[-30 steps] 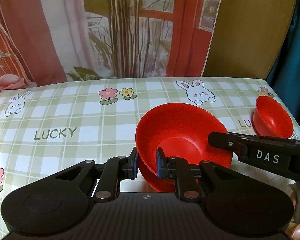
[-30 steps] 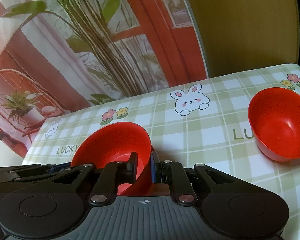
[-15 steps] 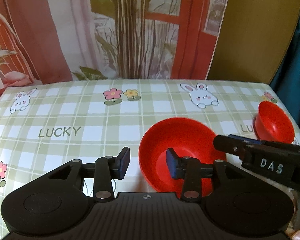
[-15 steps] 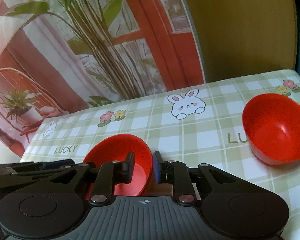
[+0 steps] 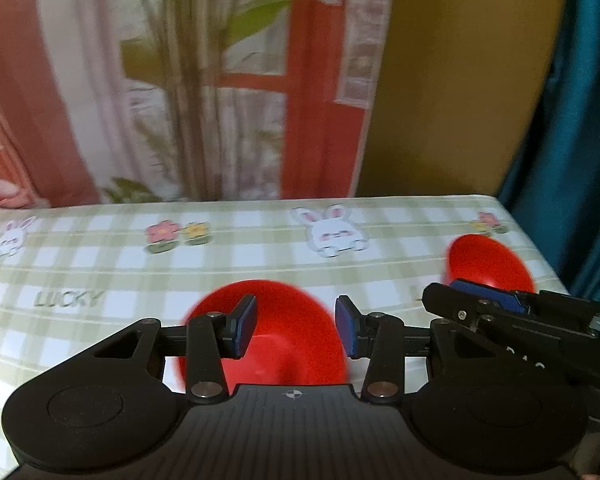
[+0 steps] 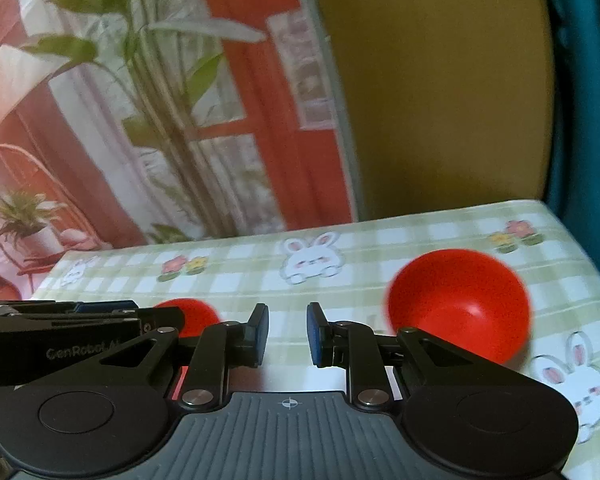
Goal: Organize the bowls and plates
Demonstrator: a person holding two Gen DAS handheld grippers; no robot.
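A large red bowl (image 5: 288, 344) rests on the checked tablecloth (image 5: 100, 272), right in front of my left gripper (image 5: 296, 330), which is open and empty above its near rim. It also shows in the right wrist view (image 6: 192, 312), partly hidden behind the left gripper's body. A smaller red bowl (image 6: 460, 304) stands at the table's right side; it also shows in the left wrist view (image 5: 488, 260). My right gripper (image 6: 287, 334) is open and empty, to the left of the small bowl. It shows in the left wrist view (image 5: 480, 300).
The table's right edge (image 6: 580, 248) lies just past the small bowl, with a teal curtain (image 5: 572, 120) beyond it. A printed backdrop of a plant and red window (image 5: 180, 80) hangs behind the far edge.
My left gripper let go of the large bowl, opened wide and drew back; the bowl now sits on the table. My right gripper opened and swung right, toward the small bowl.
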